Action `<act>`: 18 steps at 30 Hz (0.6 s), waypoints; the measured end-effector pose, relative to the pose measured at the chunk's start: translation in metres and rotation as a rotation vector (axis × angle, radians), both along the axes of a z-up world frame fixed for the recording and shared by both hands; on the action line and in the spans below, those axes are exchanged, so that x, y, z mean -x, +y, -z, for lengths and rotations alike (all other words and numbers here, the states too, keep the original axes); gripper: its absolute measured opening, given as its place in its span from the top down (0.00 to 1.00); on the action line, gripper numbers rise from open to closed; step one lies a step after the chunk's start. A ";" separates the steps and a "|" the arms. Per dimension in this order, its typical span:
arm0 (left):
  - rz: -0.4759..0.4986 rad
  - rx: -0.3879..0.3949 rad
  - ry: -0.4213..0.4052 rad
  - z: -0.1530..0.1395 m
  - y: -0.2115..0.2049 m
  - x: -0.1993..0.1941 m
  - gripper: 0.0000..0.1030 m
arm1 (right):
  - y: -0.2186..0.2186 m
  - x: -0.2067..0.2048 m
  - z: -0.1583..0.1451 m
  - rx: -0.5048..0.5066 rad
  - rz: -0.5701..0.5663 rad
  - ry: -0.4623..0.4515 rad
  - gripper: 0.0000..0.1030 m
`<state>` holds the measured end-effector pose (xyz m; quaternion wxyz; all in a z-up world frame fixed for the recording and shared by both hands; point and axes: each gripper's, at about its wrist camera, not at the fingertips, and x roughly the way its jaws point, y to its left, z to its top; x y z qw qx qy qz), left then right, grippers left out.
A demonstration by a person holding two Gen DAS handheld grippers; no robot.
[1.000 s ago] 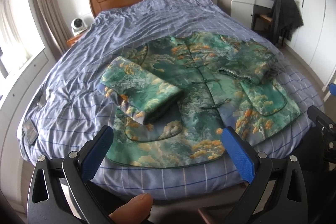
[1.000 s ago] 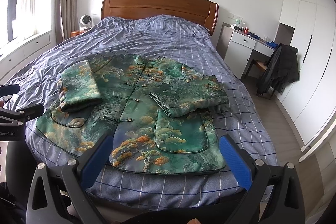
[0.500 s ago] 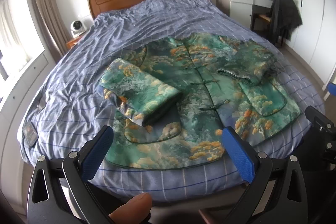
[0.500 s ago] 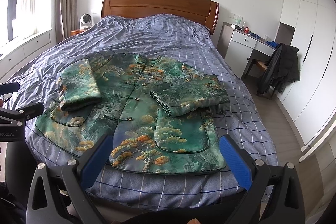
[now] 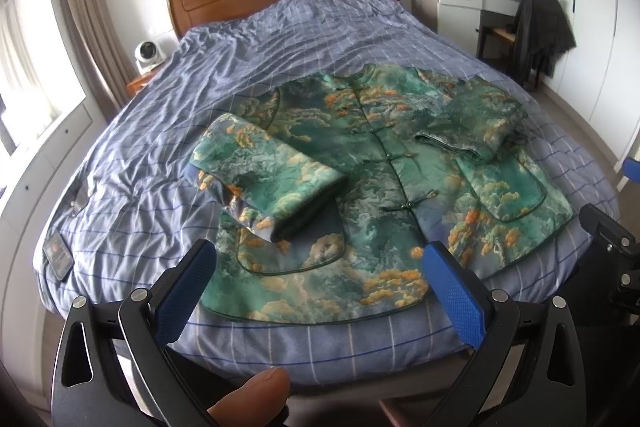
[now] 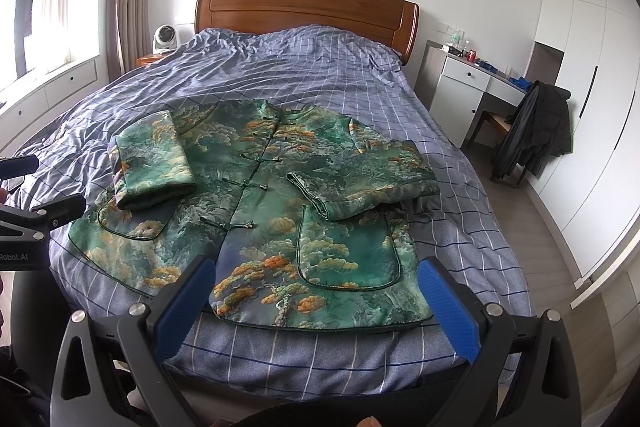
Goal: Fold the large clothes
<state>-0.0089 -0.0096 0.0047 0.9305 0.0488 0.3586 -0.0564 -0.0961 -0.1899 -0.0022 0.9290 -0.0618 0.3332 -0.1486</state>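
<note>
A green jacket [image 5: 384, 187] [image 6: 264, 211] with orange cloud patterns lies face up on the bed, hem toward me. Both sleeves are folded in over its front: the left sleeve [image 5: 268, 179] [image 6: 152, 163] and the right sleeve [image 5: 472, 123] [image 6: 360, 183]. My left gripper [image 5: 320, 267] hangs open above the hem near the bed's foot, nothing between its blue pads. My right gripper [image 6: 316, 287] is open too, over the jacket's lower right part, empty. Each gripper's body shows at the edge of the other view.
The bed [image 6: 480, 195] has a wrinkled blue checked cover and a wooden headboard [image 6: 304, 7]. A white desk [image 6: 468, 83] and a chair with a dark coat [image 6: 536, 131] stand to the right. A small fan [image 5: 148, 55] sits on the nightstand. A phone [image 5: 58, 255] lies at the bed's left edge.
Both views have shifted slightly closer to the jacket. The jacket and sleeves lie as before, and both grippers stay open.
</note>
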 end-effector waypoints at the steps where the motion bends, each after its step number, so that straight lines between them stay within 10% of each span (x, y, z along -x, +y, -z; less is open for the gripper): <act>1: 0.000 0.005 -0.002 0.000 0.000 0.000 0.00 | 0.000 0.000 0.001 0.000 0.000 0.000 0.00; 18: 0.000 -0.009 -0.016 -0.002 0.001 -0.002 0.00 | 0.000 0.000 0.000 0.002 -0.002 0.000 0.00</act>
